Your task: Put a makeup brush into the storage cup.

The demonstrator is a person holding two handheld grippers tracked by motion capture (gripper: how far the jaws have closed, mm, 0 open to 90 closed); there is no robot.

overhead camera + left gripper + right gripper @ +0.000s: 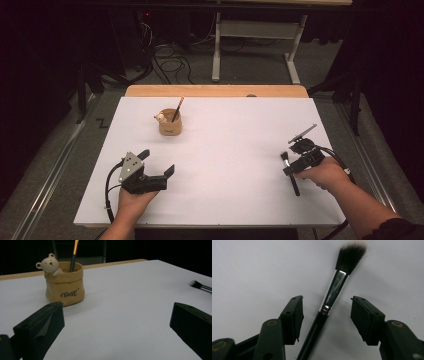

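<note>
High view: a white table surface is seen over a wooden tabletop edge, with dark floor and a grey desk frame behind. The left gripper is held in the person's left hand at the near left, resting on the white surface, jaws spread wide with nothing between them. The right gripper is held in the right hand at the near right, pointed down over a makeup brush that lies flat on the white surface, bristles toward the far side, handle toward the person.

A tan pouch-shaped holder is placed left of centre, well apart from both grippers; a small bear figure is perched on its rim and a thin orange-handled brush is stood inside, leaning.

Left gripper view: the holder, bear and upright brush are seen ahead of the wide-open jaws; the makeup brush tip is seen far off at the right edge.

Right gripper view: the makeup brush is framed between the two jaws, silver ferrule level with the pads, dark bristles with pale tips beyond. The jaws are set at medium width on either side of the brush; a gap is visible on each side, so the brush is not pinched.
</note>
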